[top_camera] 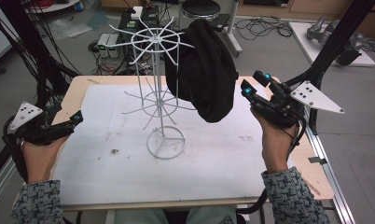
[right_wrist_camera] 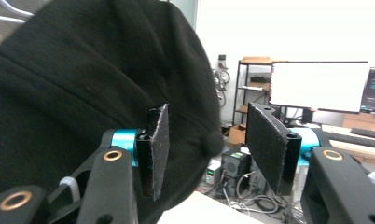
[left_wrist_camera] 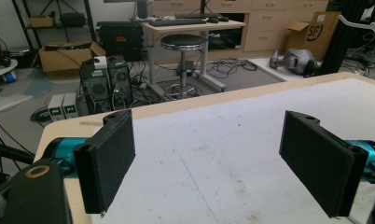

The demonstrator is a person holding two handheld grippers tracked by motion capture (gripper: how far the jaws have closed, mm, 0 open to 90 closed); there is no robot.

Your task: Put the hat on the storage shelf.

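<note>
A black cap [top_camera: 204,70] hangs on the wire rack's [top_camera: 157,93] upper prong above the table [top_camera: 213,154]. The right gripper [top_camera: 255,86] waits just beside it, jaws parted and empty; the left gripper [top_camera: 76,119] rests released, well apart. Hanging looks done.

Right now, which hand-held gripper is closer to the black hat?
Right. The right hand-held gripper is open beside the black hat; the left hand-held gripper is across the table.

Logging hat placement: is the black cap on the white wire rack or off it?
On. The black fabric cap hangs from the white wire rack's top ring, clear of the table.
</note>
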